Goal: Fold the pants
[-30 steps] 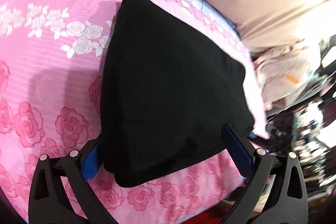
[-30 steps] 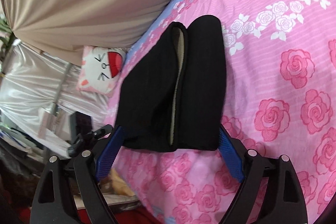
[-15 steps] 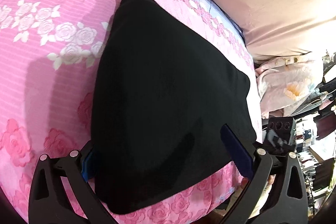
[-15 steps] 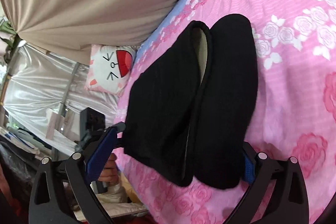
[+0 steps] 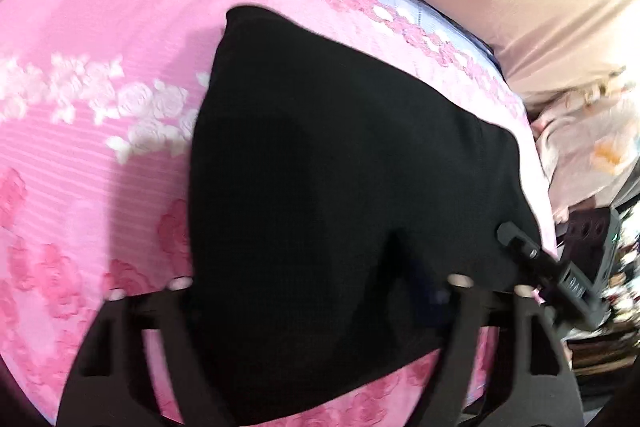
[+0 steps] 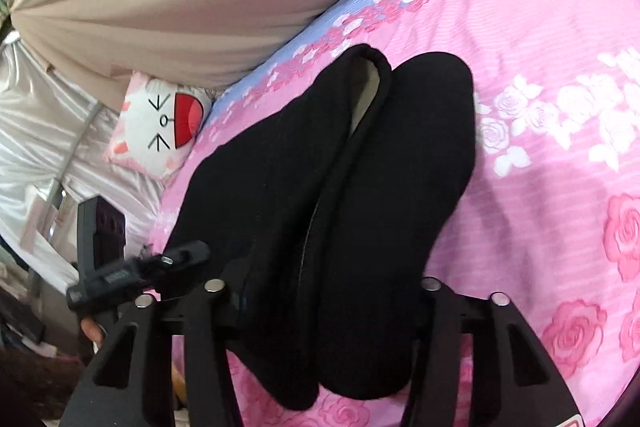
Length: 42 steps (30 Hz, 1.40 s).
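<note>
Apparently both tools straddle the folded black pants (image 5: 352, 187) on the pink bedspread (image 5: 100, 147) — left gripper (image 5: 320, 291) and right gripper (image 6: 320, 307), jaws spread wide around the bundle's near edge — probably to scoop it up.

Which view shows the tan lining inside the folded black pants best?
The right wrist view. There the pants show their layered side, and the tan lining peeks out between the layers at the far end. The left wrist view shows the pants only as one flat, blurred black surface; no lining is visible.
</note>
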Tool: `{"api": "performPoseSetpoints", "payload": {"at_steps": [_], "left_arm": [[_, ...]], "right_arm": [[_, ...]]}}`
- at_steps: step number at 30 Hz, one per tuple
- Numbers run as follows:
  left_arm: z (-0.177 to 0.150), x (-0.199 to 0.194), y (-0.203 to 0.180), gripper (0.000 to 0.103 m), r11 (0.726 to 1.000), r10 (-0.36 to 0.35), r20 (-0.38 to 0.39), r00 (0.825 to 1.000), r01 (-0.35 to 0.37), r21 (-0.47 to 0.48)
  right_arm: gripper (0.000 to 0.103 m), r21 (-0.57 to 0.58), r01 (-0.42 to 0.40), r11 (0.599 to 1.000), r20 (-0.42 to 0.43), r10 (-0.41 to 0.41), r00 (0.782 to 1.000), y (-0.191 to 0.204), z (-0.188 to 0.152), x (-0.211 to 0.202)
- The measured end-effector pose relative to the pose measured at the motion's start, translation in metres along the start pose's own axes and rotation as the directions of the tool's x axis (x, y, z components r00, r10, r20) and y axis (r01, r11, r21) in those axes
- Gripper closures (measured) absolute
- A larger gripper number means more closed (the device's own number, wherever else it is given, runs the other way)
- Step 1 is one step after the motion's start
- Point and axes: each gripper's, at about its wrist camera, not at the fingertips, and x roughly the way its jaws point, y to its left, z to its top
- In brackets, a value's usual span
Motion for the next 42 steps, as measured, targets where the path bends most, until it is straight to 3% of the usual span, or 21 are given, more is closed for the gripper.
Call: {"api": "performPoseSetpoints", "payload": {"at_steps": [2,7,16,30,36,42], "left_arm": [[-0.002,-0.008,0.003,0.058,1.000,-0.016,0.020,1.000,0.016,-0.002],[-0.004,-0.025,0.005,0.067,0.998,-0.057,0.025,0.998,0.057,-0.005],[-0.024,-0.068,-0.024,0.070,0.984,-0.166,0.016,0.986,0.165,0.074],[-0.056,-0.144,-0.070,0.070,0.950,-0.185,0.149,0.971,0.138,0.279],[-0.051,-0.184,-0.094,0.070,0.917,-0.201,0.253,0.946,0.091,0.388],[-0.036,-0.222,-0.117,0.070,0.887,-0.220,0.395,0.892,0.015,0.462]], "right_arm": [[0.060,-0.010,0.025,1.000,0.011,-0.025,1.000,0.004,-0.002,-0.003],[0.064,-0.009,0.026,1.000,0.037,-0.026,0.999,0.009,-0.006,-0.010],[0.066,-0.059,0.014,0.998,0.053,-0.011,0.999,0.034,-0.030,-0.056],[0.066,-0.184,-0.001,0.983,0.167,0.032,0.985,0.082,-0.061,-0.129],[0.066,-0.286,0.007,0.958,0.256,0.069,0.964,0.115,-0.047,-0.160],[0.066,-0.391,0.029,0.920,0.348,0.118,0.930,0.150,-0.022,-0.182]]}}
